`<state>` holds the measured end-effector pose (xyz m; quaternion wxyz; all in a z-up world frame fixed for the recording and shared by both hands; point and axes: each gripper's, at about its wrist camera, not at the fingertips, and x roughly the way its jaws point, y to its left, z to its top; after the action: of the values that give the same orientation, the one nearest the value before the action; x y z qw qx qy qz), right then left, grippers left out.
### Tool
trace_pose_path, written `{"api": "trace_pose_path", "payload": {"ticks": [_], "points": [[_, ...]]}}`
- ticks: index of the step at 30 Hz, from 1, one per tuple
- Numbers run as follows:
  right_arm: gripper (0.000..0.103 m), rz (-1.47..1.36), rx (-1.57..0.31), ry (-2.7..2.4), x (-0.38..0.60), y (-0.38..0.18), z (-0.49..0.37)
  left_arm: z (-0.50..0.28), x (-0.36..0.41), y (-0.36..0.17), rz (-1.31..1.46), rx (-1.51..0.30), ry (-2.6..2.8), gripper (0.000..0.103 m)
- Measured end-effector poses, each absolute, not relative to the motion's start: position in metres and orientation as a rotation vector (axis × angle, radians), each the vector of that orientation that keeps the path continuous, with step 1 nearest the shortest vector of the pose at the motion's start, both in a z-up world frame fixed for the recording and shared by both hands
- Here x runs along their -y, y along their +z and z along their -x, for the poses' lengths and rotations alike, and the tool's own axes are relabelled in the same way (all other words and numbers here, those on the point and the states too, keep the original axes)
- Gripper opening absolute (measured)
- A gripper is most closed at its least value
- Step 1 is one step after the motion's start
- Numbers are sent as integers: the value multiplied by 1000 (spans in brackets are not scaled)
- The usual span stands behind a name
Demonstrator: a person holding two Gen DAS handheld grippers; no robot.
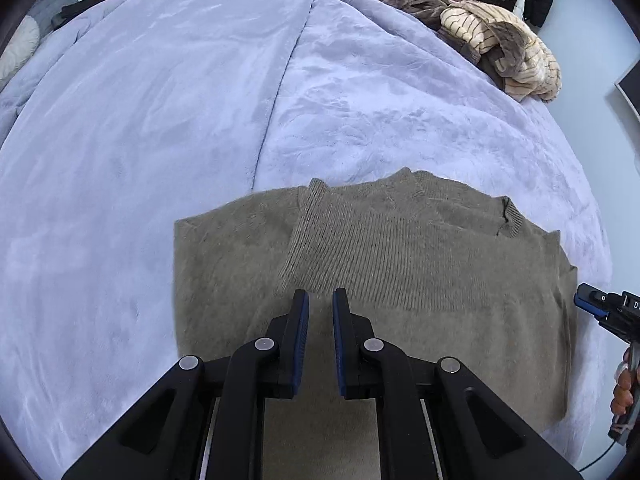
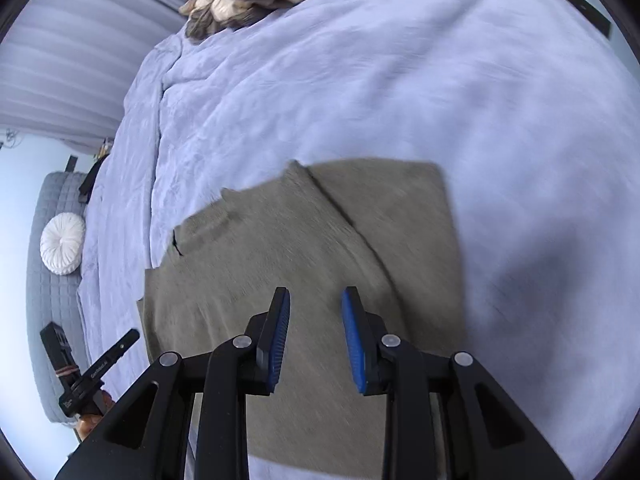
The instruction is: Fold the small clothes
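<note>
- While the left wrist view is read first, the left gripper (image 1: pixel 321 300) is seen poised above the sweater (image 1: pixel 400 272), its blue pads drawn close with only a slit between them and no cloth caught; it is taken as closed on nothing.
- The sweater is found lying flat on the blanket (image 1: pixel 160 140) of a bed, near the front edge; one ribbed sleeve has been laid across the chest and the collar sits towards the far right.
- A heap of other clothes (image 1: pixel 480 32) is noted at the far corner of the bed, well apart from the sweater.
- The right gripper (image 1: pixel 600 306) is glimpsed at the right edge, just beside the sweater's side.
- From the right wrist view, the right gripper (image 2: pixel 316 304) is seen over the sweater (image 2: pixel 280 260) with its pads parted and nothing between them; it is read as open and empty. The picture is smeared, so fine detail is lost.
- The folded-in sleeve edge is seen as a diagonal line across the cloth; the weave looks soft, thick and olive-brown.
- The next fold is judged best done with both corners of one end pinched together, lifted evenly and laid over squarely, so that the tucked sleeve is not dragged out.
- Slack should be smoothed before letting go, since thick knit is likely to bunch.
</note>
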<state>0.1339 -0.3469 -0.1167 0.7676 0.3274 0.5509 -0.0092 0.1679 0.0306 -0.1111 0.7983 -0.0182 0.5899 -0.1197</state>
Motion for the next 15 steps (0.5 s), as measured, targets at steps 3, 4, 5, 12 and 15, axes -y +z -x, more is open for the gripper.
{"api": "trace_pose_path", "payload": {"ticks": [3, 4, 5, 12, 15], "points": [[30, -636, -1244, -15, 338, -132, -156, -177, -36, -142, 30, -1323, -175, 12], [29, -595, -1273, -36, 340, -142, -159, -176, -42, -149, 60, -1329, -177, 12], [19, -558, -1299, -65, 341, -150, -161, -177, -49, -152, 103, -1332, -185, 12], [0, -605, -1298, -204, 382, -163, -143, -162, -58, -137, 43, -1365, -144, 12], [7, -644, -1295, -196, 385, -149, -126, -145, -60, -125, 48, -1361, -149, 12]]}}
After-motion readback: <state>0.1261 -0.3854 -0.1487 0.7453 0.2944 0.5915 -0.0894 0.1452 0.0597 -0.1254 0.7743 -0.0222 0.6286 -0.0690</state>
